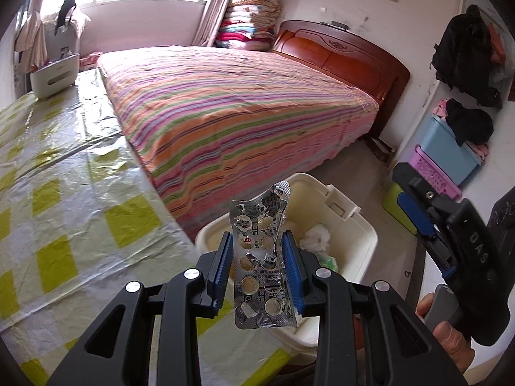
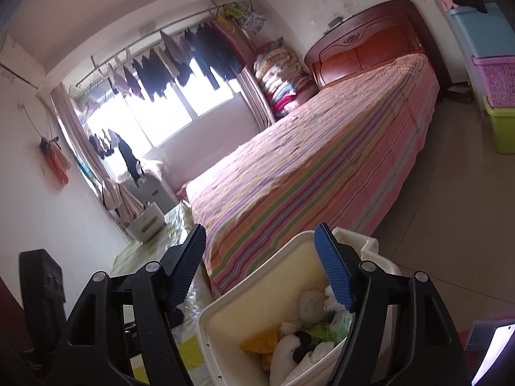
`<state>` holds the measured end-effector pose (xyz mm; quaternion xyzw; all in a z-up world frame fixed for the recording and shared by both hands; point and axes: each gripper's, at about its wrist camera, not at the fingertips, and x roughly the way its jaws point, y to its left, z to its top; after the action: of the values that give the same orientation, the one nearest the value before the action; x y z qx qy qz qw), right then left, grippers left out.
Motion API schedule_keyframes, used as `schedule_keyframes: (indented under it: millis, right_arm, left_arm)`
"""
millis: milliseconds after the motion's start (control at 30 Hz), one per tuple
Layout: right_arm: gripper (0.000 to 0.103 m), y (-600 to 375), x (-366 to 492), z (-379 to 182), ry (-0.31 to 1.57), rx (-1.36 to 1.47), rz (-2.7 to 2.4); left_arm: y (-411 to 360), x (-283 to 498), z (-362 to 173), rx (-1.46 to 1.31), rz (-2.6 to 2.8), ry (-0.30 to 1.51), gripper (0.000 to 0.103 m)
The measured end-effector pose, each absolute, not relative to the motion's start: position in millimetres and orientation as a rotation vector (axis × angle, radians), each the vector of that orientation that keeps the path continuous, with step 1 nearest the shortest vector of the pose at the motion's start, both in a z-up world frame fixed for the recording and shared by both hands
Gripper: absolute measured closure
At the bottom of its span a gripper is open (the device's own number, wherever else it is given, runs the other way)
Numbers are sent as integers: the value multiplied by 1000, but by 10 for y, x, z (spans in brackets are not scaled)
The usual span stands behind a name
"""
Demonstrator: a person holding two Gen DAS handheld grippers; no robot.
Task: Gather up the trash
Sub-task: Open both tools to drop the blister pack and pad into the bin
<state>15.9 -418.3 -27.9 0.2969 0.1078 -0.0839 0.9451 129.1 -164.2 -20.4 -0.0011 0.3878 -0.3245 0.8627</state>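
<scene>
Bedroom; checked worktop abuts striped bed. Left gripper clamped on foil blister pack, upright, held over cream trash bin at worktop's edge. Right gripper, 3 o'clock of the left, jaws well apart, empty, above bin's crumpled trash.

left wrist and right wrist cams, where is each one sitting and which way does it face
Left wrist: sits on the left gripper, angled down past a blister pack clamped in it toward the white bin; the right gripper and a hand show at right.
Right wrist: sits on the right gripper, open and empty, looking more level over the white bin's rim along the striped bed to the window.
Shared: bin, striped bed, headboard, checked table, window.
</scene>
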Motion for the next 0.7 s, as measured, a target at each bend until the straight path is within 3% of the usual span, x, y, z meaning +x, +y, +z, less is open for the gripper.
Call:
schedule_keyframes:
  millis: [467,533,600,700]
  right_arm:
    - [34,-4355,-39,-401,159,667,-232]
    - [32,-4365,-58,-416,154,672,-242]
    - [32,-4372,-68,-430,150,675,-249]
    - [29,-4375,-95,-445,146,666,-265]
  left_arm:
    - [-2119,1236,-309,55,-738,828,70]
    - [-2153,1209,-302,65,-733,818,63]
    - [-2169,1165,-280,76,-720,791,46]
    - [-2167,1064,-218,100,-691,725,34]
